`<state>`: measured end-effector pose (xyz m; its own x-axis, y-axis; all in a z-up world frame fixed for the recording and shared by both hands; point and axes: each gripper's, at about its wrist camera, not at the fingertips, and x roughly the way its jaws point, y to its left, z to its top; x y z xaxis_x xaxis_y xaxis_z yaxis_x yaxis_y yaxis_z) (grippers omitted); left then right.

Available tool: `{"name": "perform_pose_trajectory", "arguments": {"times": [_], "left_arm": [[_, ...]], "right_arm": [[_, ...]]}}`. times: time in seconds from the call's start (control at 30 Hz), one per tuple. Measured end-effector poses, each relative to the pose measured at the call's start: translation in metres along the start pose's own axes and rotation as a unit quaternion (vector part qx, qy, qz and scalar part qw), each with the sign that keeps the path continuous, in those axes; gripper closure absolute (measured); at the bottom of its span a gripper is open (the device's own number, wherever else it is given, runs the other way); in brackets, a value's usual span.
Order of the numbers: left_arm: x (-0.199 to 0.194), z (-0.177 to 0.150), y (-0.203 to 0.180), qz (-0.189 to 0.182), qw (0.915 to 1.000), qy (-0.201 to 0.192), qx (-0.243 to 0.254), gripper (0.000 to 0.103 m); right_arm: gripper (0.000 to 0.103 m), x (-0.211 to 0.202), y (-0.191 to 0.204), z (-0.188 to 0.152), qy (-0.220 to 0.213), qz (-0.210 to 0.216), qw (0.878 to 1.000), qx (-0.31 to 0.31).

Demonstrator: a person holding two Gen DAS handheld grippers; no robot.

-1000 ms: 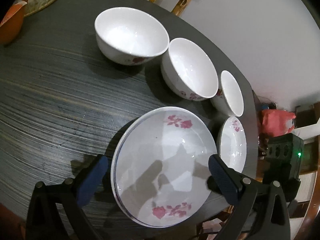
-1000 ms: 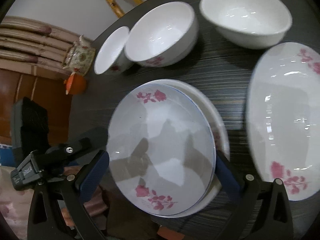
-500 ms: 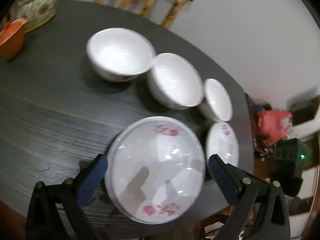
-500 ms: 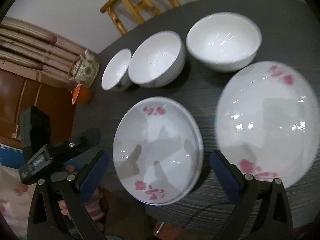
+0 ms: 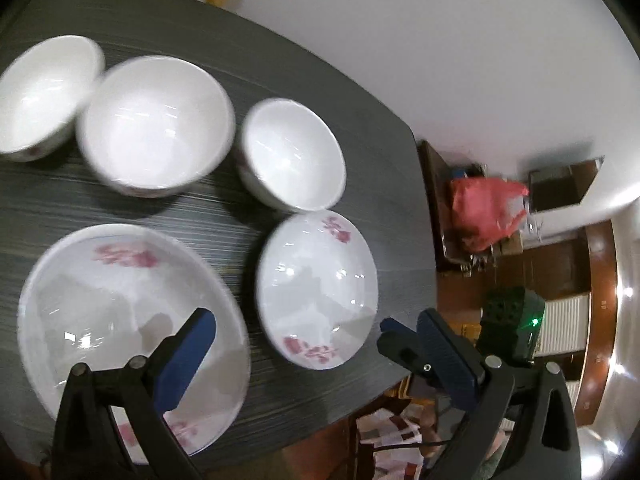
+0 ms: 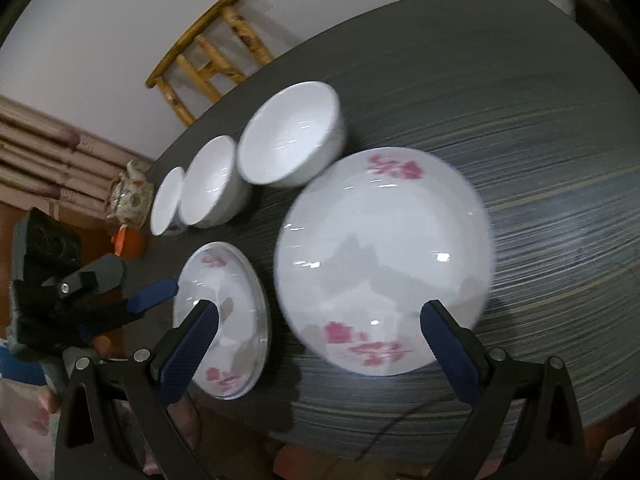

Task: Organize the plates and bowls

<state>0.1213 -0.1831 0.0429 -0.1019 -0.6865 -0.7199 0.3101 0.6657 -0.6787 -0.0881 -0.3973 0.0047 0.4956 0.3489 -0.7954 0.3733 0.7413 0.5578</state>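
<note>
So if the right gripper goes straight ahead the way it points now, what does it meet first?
Most likely the large flowered plate on the dark table: it fills the space ahead of the open right gripper. Height above the plate is unclear, so the contact point is uncertain.

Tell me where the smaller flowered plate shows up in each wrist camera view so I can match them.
Left wrist: the smaller flowered plate sits centre-right, near the table's edge.
Right wrist: the same plate sits lower left, partly behind the left-hand blue finger.
Shared landmark: the large flowered plate lies right beside it in both views.
</note>
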Motion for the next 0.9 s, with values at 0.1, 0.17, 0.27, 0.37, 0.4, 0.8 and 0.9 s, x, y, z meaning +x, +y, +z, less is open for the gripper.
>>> {"name": "perform_pose_trajectory", "arguments": {"times": [0.1,0.17,0.27,0.37,0.4,0.8,0.9], "left_arm": [[0.02,0.009,-0.009,0.011,0.9999,0.011,0.0,0.001],[0.032,0.015,-0.01,0.014,0.9997,0.018,-0.003,0.001],[0.05,0.024,-0.011,0.015,0.9993,0.034,-0.003,0.001],[0.063,0.03,-0.009,0.023,0.999,0.037,-0.008,0.001],[0.065,0.031,-0.006,0.027,0.9988,0.039,-0.01,0.001],[0.1,0.042,0.007,0.043,0.9968,0.062,-0.027,0.001],[0.106,0.041,0.0,0.042,0.9971,0.063,-0.014,0.001]], "right_arm": [[0.002,0.0,-0.019,0.004,-0.004,0.007,1.0,0.019],[0.002,0.001,-0.032,0.008,-0.003,0.011,1.0,0.029],[0.002,0.005,-0.049,0.009,0.0,0.016,0.999,0.042],[0.002,0.012,-0.064,0.01,0.006,0.024,0.998,0.052],[0.002,0.014,-0.067,0.011,0.007,0.027,0.998,0.053],[0.002,0.041,-0.071,0.016,0.021,0.073,0.996,0.046],[0.0,0.046,-0.066,0.017,0.023,0.076,0.996,0.037]]}}
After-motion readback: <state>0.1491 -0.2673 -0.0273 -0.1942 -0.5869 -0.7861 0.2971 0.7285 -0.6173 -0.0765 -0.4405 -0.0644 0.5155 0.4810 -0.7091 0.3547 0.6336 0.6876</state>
